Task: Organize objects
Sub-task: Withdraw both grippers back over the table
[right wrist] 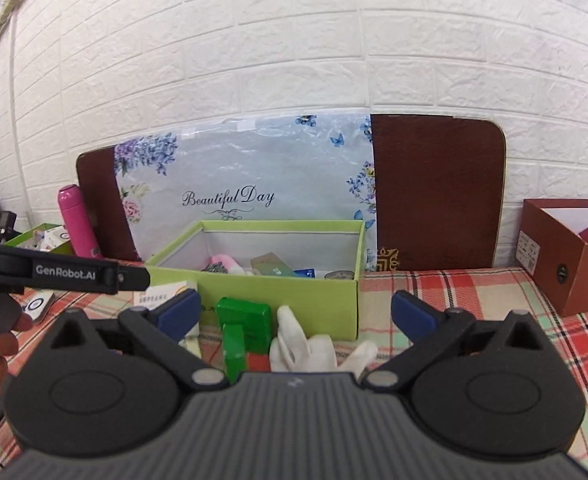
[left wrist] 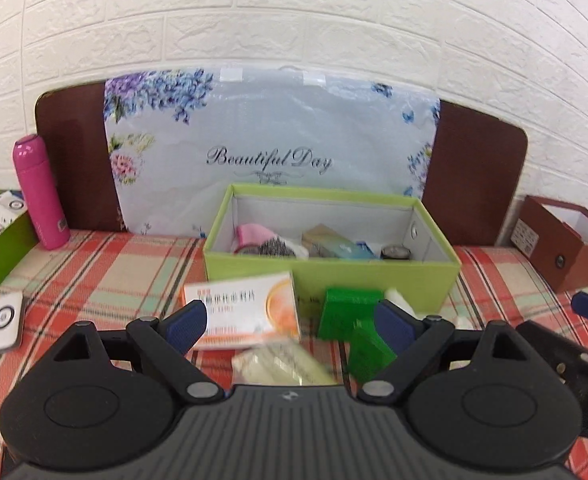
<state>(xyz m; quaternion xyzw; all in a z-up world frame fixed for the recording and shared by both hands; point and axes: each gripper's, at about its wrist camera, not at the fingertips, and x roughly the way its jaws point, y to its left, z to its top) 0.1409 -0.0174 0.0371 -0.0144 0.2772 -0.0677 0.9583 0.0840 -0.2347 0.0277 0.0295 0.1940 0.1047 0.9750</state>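
I have both tools empty and spread wide, hovering low over the checked cloth [left wrist: 105, 280] so the loose things sit framed ahead of me; the left gripper [left wrist: 289, 324] has its blue pads parted with nothing pressed between them, and the right gripper [right wrist: 296, 316] is released just as wide, which I judge suits picking whichever piece I go for next; nearest me lie a pale packet [left wrist: 281, 364], the green blocks [right wrist: 243, 328] and a crumpled white glove [right wrist: 314, 348], with the orange and white box [left wrist: 245, 308] just beyond, all still outside the green bin [left wrist: 334, 272] and close against its front wall, so the carry should be short; inside the bin a pink roll [left wrist: 253, 234] and small cartons are already gathered; further off to the left stands a pink bottle [left wrist: 39, 192], upright beside the brown headboard [left wrist: 73, 160], and a brown box [right wrist: 566, 256] waits at the far right
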